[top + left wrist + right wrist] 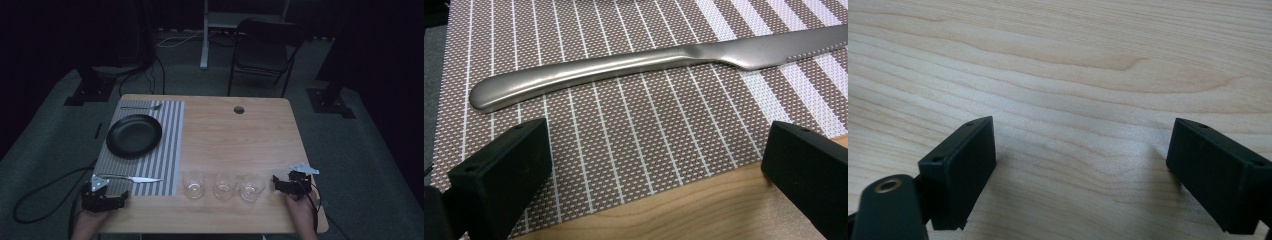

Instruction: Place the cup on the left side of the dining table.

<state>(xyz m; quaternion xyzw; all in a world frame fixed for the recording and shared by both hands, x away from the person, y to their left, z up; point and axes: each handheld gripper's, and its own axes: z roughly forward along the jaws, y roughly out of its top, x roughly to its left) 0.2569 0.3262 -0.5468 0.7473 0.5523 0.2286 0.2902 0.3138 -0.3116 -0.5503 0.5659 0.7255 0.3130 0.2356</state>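
Our left gripper hangs released, jaws spread wide over the near edge of the striped placemat, with the knife lying crosswise just ahead of them. We judge a table setting is barely begun; taking the knife would call for easing forward and straddling its handle. Our right gripper is likewise slack, over bare table, the three glasses off to its left.

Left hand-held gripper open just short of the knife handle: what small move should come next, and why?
Probably ease the left hand-held gripper forward over the knife. Its jaws stand wide and hold nothing, and the handle lies crosswise on the mat just ahead of them, untouched.
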